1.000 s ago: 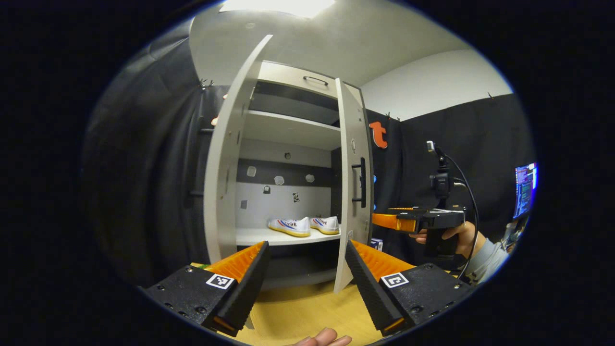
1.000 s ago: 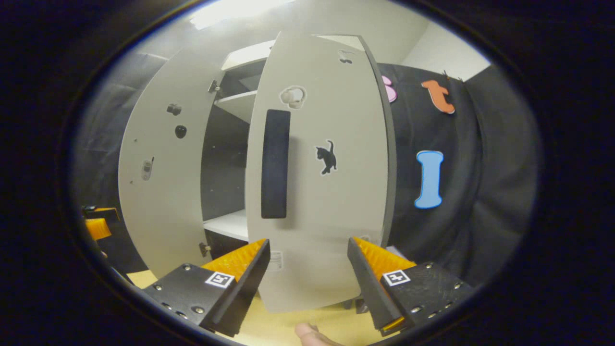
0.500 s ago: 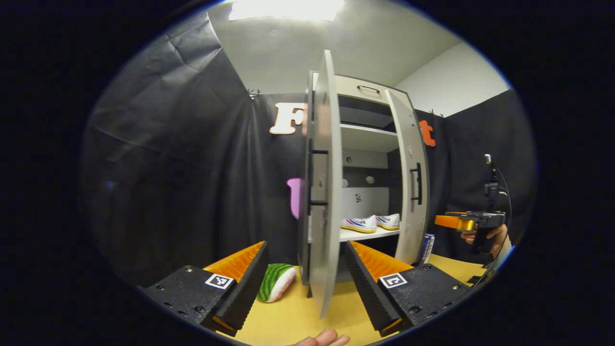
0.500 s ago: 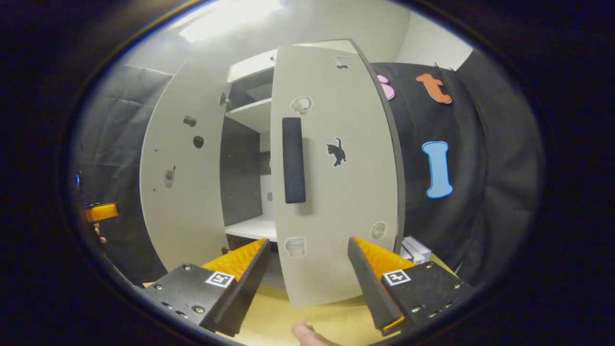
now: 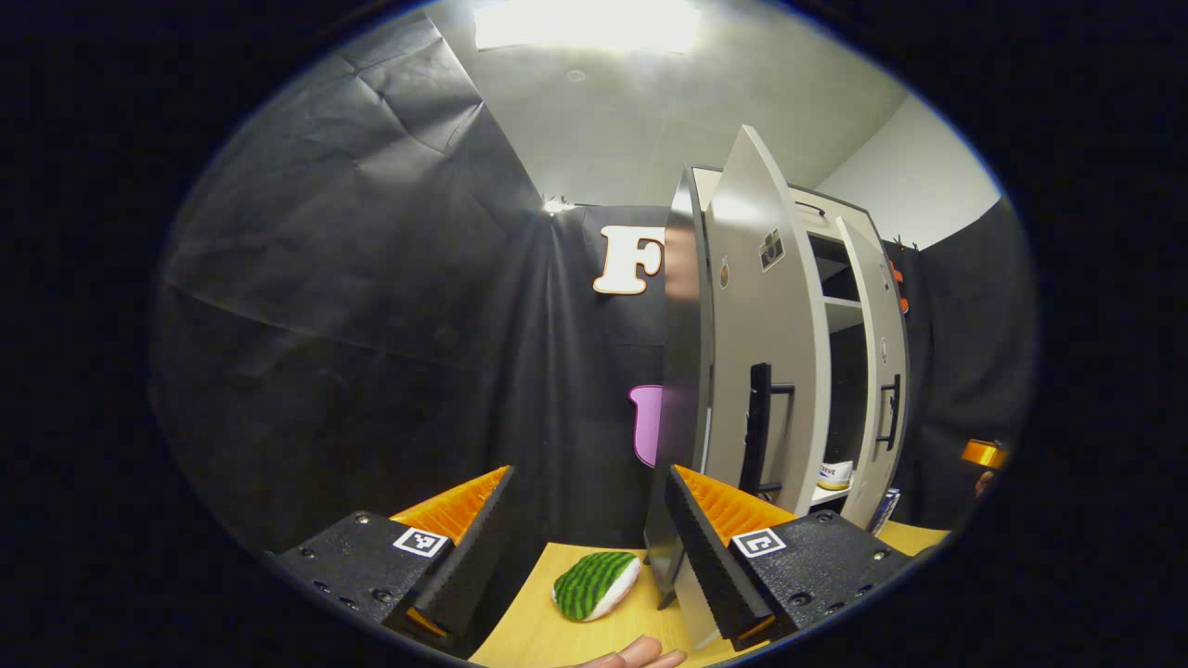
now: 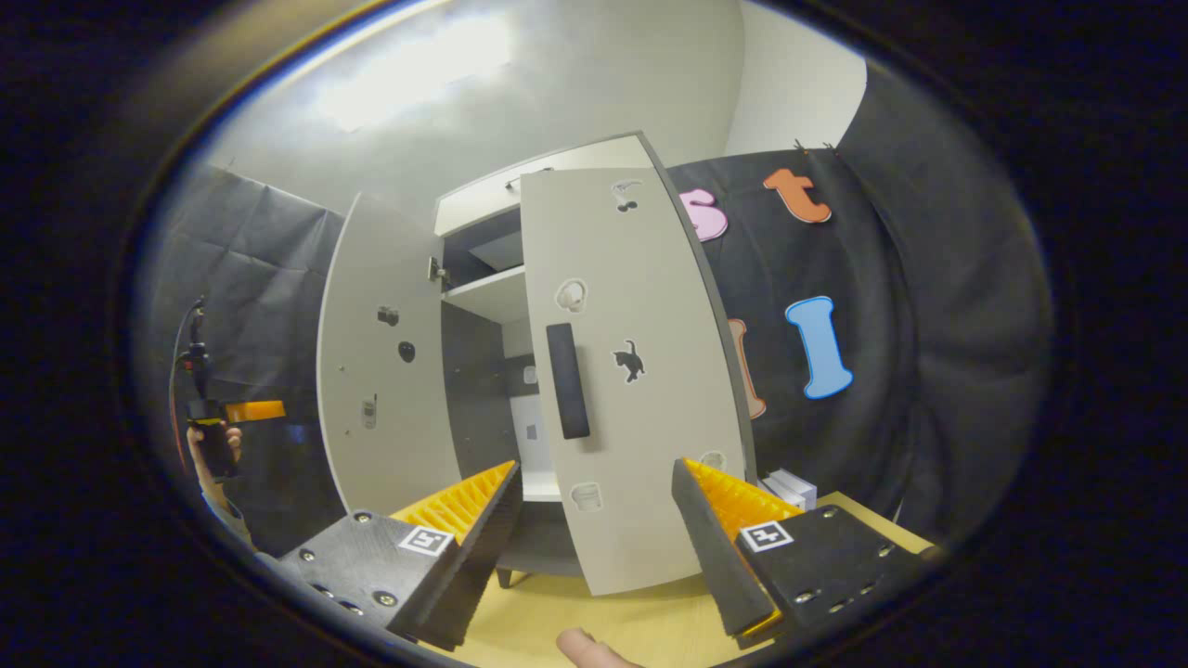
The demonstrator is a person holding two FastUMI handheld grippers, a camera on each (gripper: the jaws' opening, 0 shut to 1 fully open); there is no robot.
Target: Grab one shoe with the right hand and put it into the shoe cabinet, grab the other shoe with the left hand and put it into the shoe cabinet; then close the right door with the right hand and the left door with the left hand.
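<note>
Both grippers' fingers apart, empty; right door point(image 6: 631, 371) looks stiff and light, swings easily, push beside its handle point(image 6: 567, 380)

left door point(image 5: 770, 371) ajar, watermelon toy point(image 5: 594, 584) beside

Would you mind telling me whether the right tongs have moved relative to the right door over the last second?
Yes. In the right gripper view the right door and its handle look smaller and farther off than before, so the open right tongs have backed away from it.

Both claws, left point(image 5: 587, 547) and right point(image 6: 594, 547), gape wide, holding nothing.
</note>
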